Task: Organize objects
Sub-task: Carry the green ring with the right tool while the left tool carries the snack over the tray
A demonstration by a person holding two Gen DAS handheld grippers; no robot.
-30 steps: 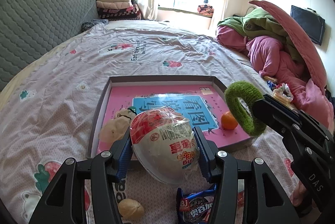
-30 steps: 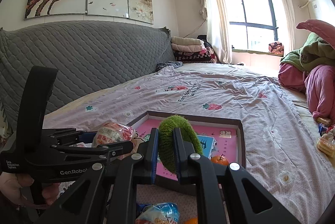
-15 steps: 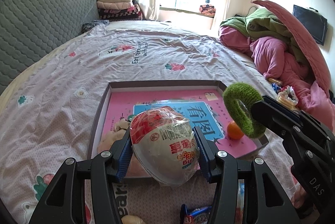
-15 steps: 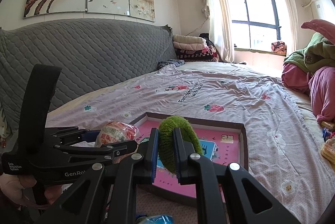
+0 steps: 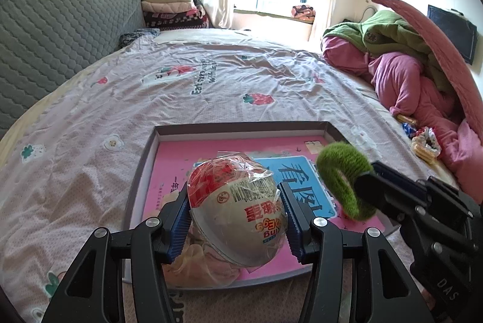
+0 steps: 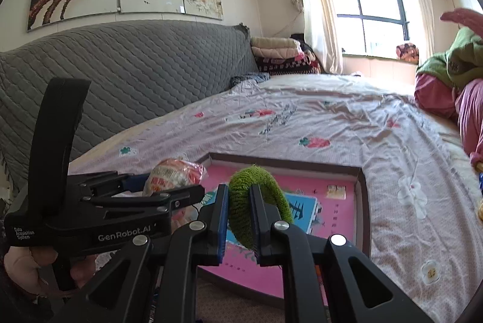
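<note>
My left gripper is shut on a plastic-wrapped red and white noodle bowl and holds it above the near left part of a shallow box with a pink and blue bottom. My right gripper is shut on a fuzzy green ring and holds it over the box. The ring also shows in the left wrist view, at the right gripper's tip. The bowl shows in the right wrist view in the left gripper.
The box lies on a bed with a pink flowered sheet. A beige soft thing lies in the box under the bowl. Piled pink and green bedding and snack packets are on the right. A grey quilted headboard runs along the left.
Both grippers have moved forward over the box with their loads. The loose snacks in front of the box and the orange ball in it have dropped out of view.
</note>
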